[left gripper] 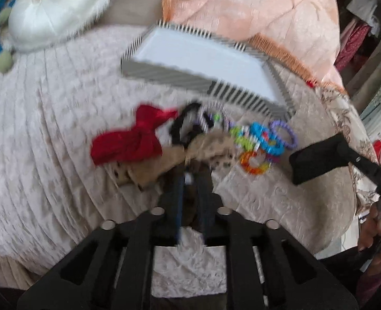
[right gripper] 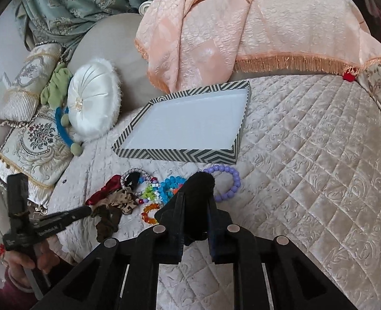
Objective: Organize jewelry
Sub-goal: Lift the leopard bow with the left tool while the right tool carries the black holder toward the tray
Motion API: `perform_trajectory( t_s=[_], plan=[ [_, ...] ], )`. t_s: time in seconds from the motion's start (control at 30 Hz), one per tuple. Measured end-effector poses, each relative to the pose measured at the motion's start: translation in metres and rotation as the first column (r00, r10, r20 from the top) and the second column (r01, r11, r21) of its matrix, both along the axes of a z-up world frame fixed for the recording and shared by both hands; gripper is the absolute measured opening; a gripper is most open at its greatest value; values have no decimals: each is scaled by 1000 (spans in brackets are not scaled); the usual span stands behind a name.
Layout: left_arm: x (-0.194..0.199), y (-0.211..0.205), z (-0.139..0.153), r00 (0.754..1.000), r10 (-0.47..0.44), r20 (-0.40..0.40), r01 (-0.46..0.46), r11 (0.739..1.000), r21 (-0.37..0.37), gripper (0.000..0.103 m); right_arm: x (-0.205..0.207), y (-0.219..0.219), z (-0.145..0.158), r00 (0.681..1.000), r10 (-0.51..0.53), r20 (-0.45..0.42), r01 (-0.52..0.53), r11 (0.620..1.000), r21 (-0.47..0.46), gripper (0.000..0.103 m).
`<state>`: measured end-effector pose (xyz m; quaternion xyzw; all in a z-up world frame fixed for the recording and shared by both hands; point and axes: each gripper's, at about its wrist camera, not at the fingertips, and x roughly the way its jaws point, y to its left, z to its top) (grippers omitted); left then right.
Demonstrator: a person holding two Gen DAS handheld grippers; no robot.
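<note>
Left-wrist view motion-blurred; purple bracelet [right gripper: 229, 180] partly hidden behind right fingers [right gripper: 177, 222].

Ahead of the right gripper [right gripper: 198, 193] the striped tray [right gripper: 174, 153] lies open-topped, its low wall the only barrier; right of the tool the quilted cover [right gripper: 306, 168] is bare; left of it the bracelet heap [right gripper: 154, 193] and scrunchies [right gripper: 112, 201] crowd the way; beyond the tray, the peach throw [right gripper: 216, 38] blocks passage.

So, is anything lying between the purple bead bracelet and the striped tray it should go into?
Nothing visible. Only bare quilt lies between the purple bead bracelet and the striped tray; only the tray's own low near wall must be cleared.
</note>
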<state>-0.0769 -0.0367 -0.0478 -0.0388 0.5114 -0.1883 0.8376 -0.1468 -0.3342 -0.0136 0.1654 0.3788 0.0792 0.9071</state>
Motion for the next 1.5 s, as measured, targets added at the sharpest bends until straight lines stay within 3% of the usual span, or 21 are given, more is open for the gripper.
perform_trajectory(
  t_s=[0.07, 0.23, 0.27, 0.3, 0.4, 0.67, 0.9, 1.0, 1.07, 1.2, 1.27, 1.33, 1.37, 1.4, 1.5],
  plan=[
    [0, -5, -8, 1000, 7, 3, -7, 1000, 25, 52, 2, 2, -1, 1000, 5, -9, -5, 1000, -5, 13],
    [7, -12, -21, 999, 31, 9, -31, 998, 53, 52, 2, 3, -4, 1000, 14, -12, -14, 1000, -10, 13],
    [7, -14, -24, 1000, 31, 7, -31, 997, 69, 46, 2, 4, -4, 1000, 16, -11, -16, 1000, -11, 13],
    [8, -14, -26, 1000, 26, 1, -26, 998, 61, 27, 2, 4, -4, 1000, 18, -11, -18, 1000, -12, 13],
    [5, -14, -20, 1000, 19, 20, -20, 998, 59, 14, 2, 5, -2, 1000, 26, -1, -26, 1000, -7, 13],
    [-24, -7, 40, 992, -26, 126, 34, 997, -66, 12, -7, 8, 14, 996, 33, 77, -35, 999, 24, 13],
    [-33, -5, 67, 985, -34, 168, 48, 995, -82, 12, -6, 16, 20, 995, 41, 94, -43, 999, 16, 13],
    [-32, -1, 78, 981, -17, 192, 36, 995, -94, 12, -7, 16, 20, 995, 46, 90, -47, 999, 12, 4],
    [-32, 1, 83, 979, -7, 205, 27, 995, -92, 12, -7, 15, 20, 995, 41, 92, -41, 999, 2, 3],
    [-31, 4, 84, 977, 3, 213, 15, 996, -82, 12, 0, 2, 8, 998, -49, 34, 52, 996, -75, 4],
    [-33, 4, 84, 977, 2, 215, 16, 996, -83, 12, 9, -7, -8, 992, -108, -59, 102, 989, -104, 16],
    [-32, 3, 86, 976, 3, 219, 16, 997, -80, 12, 15, -14, -22, 987, -121, -108, 118, 992, -41, 56],
    [-32, 3, 87, 975, 4, 223, 14, 997, -79, 12, 18, -15, -27, 985, -123, -118, 122, 992, -13, 66],
    [-32, 3, 88, 974, 5, 226, 14, 997, -79, 12, 23, -13, -33, 984, -118, -133, 121, 993, 10, 71],
    [-32, 4, 91, 973, 8, 232, 12, 996, -84, 12, 40, -4, -42, 981, -104, -164, 104, 995, -8, 68]
  ],
)
